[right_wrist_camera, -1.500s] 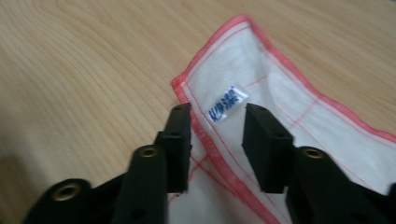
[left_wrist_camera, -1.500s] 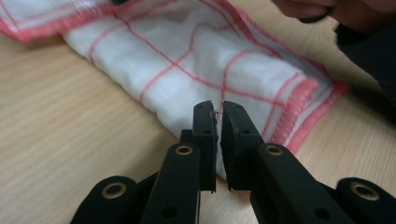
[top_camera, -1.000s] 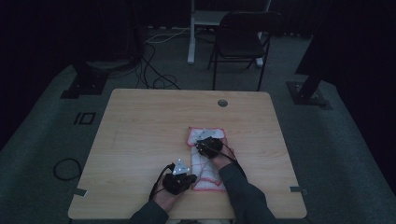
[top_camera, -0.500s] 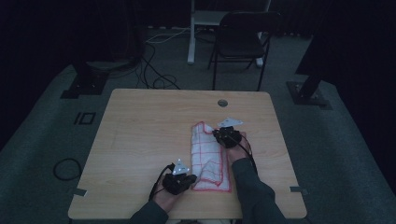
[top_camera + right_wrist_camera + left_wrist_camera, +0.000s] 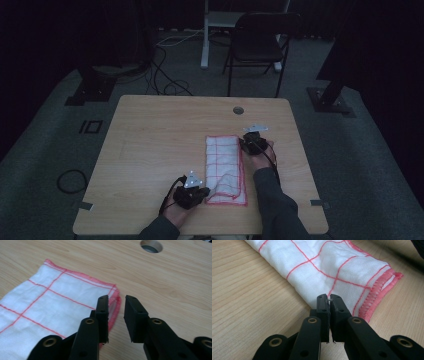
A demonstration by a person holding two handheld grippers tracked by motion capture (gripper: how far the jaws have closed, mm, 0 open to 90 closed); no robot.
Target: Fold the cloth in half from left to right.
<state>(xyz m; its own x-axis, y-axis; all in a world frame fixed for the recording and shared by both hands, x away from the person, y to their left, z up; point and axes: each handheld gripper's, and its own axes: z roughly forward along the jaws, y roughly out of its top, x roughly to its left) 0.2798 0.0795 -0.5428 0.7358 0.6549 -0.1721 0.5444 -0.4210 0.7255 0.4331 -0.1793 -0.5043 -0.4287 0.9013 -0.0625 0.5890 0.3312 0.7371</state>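
The right gripper [image 5: 116,315] had dragged the cloth [image 5: 225,167] out long toward the table's grommet hole [image 5: 238,110] and just spread its jaws, letting go, while the left gripper [image 5: 329,305] pinched the near hem.

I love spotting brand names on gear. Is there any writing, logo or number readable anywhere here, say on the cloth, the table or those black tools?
None can be read: the cloth bears only red grid lines, the table only wood grain, the left tool and right tool only bare rivets.
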